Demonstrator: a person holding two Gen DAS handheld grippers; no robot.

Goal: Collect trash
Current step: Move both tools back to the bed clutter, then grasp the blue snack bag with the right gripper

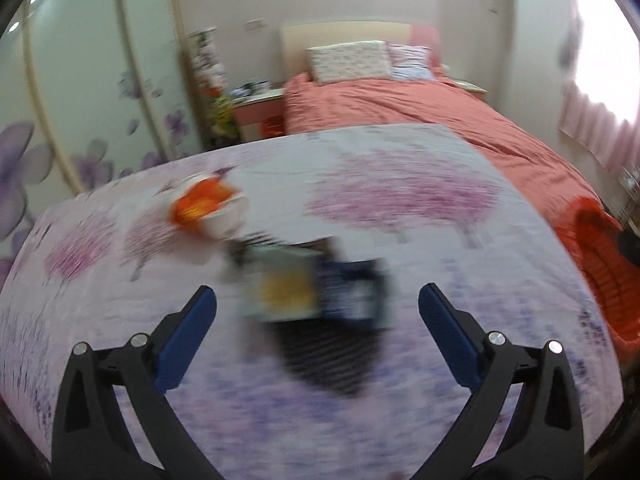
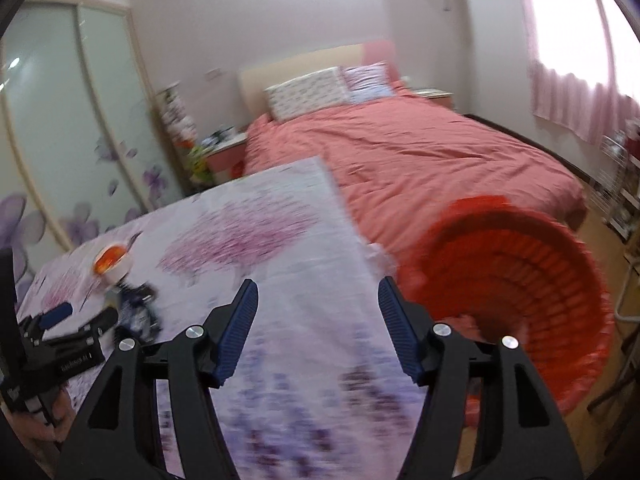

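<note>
the table (image 1: 400,420), covered in a white cloth printed with pink and purple blossom trees, stands at the foot of a bed with a coral-red quilt (image 1: 400,100). the red plastic-lined waste basket (image 2: 520,280) sits just off the table's right edge, low beside it, probably so that trash can be dropped straight over the side. what is left to collect lies on the cloth: a blurred dark blue and yellow packet or carton (image 1: 316,292), its exact form too smeared to tell, and behind it to the left a white cup with an orange top (image 1: 208,208).

the left hand-held gripper (image 1: 318,308) has its blue-padded jaws spread as wide as they go, with the packet lying ahead between them; the pads press on nothing. it looks lined up for that packet next. the right hand-held gripper (image 2: 318,300) hangs over the cloth near the table's right edge, beside the basket, jaws parted and nothing between them.
</note>
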